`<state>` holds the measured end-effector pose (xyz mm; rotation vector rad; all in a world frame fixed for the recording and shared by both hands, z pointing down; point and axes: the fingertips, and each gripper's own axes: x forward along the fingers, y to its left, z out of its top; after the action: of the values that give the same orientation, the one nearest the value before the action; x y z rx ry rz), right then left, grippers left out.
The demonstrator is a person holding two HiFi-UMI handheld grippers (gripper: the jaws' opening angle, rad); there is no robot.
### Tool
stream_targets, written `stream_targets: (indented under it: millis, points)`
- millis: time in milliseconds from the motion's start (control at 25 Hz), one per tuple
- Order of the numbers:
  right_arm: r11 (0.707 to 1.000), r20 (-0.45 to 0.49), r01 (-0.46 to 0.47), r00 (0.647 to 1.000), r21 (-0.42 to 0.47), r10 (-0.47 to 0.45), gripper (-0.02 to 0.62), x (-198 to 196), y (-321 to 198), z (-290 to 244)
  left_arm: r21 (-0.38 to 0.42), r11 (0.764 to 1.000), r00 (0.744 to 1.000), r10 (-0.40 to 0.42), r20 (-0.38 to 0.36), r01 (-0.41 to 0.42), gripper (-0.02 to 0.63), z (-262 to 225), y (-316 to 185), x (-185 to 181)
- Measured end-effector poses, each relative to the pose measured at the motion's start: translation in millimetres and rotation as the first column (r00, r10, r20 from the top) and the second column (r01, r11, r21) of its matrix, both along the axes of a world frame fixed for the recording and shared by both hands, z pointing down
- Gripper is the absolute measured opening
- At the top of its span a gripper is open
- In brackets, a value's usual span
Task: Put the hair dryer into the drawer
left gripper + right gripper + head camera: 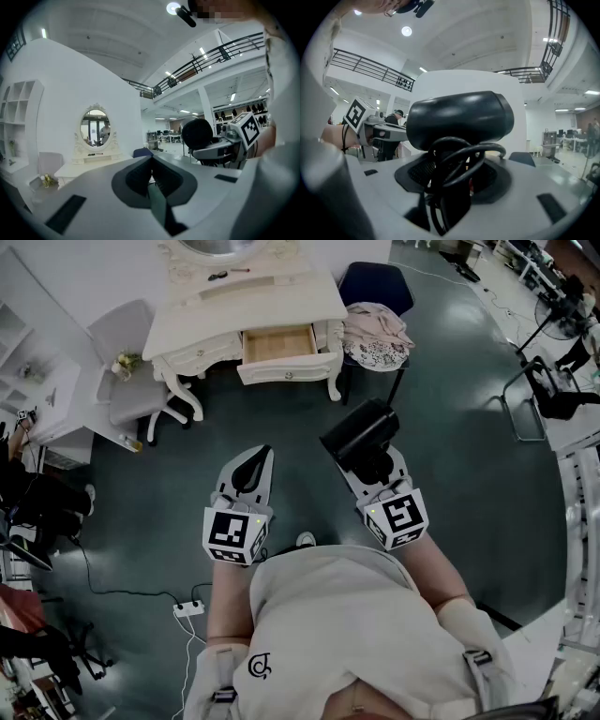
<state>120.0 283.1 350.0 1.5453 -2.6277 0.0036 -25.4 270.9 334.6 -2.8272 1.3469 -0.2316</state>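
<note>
The right tool [375,474] is seen clamped on the handle of a black hair dryer [459,119], its jaws held some way apart by the handle and by the black cord [454,159] looped around it. The left tool [151,163] is seen with its jaws together and nothing between them. It is held beside the right one, with a gap left between the two.

The hair dryer is glossy and rounded, and its barrel is carried across the top of the jaws. It is held in the air above the dark floor [450,456], well short of the furniture.

Ahead, a drawer [278,343] is pulled out of a white bench [281,306], and its pale wooden bottom is shown. An oval mirror [96,127] is mounted on the bench top.
</note>
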Motion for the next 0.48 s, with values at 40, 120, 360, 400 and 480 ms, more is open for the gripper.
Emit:
stream_targets:
  millis: [40,120,360,400,480]
  points:
    - [1.0,-0.003,-0.001,1.0,0.001,0.001,0.232,-1,-2,0,-0.002,1.0,1.0,-0.002,-0.003,0.002,0.014,0,-2,-1]
    - [1.0,-0.007,-0.003,1.0,0.001,0.003,0.232,-2,-6,1,-0.004,1.0,1.0,-0.002,-0.008,0.002,0.014,1,-7,-4]
    - [1.0,-0.009,-0.001,1.0,-0.005,0.001,0.232,-12,-19,3,0.012,0.999,0.999,0.029,-0.019,-0.029,0.014,-6,-17,-7]
    - [1.0,-0.01,-0.002,1.0,-0.007,0.002,0.232,-14,-22,5,0.013,0.999,0.999,0.033,-0.02,-0.033,0.014,-6,-19,-9]
    - [1.0,-0.014,-0.007,1.0,-0.014,0.007,0.232,-20,-28,8,0.009,0.999,0.999,0.037,-0.021,-0.037,0.014,-3,-25,-14]
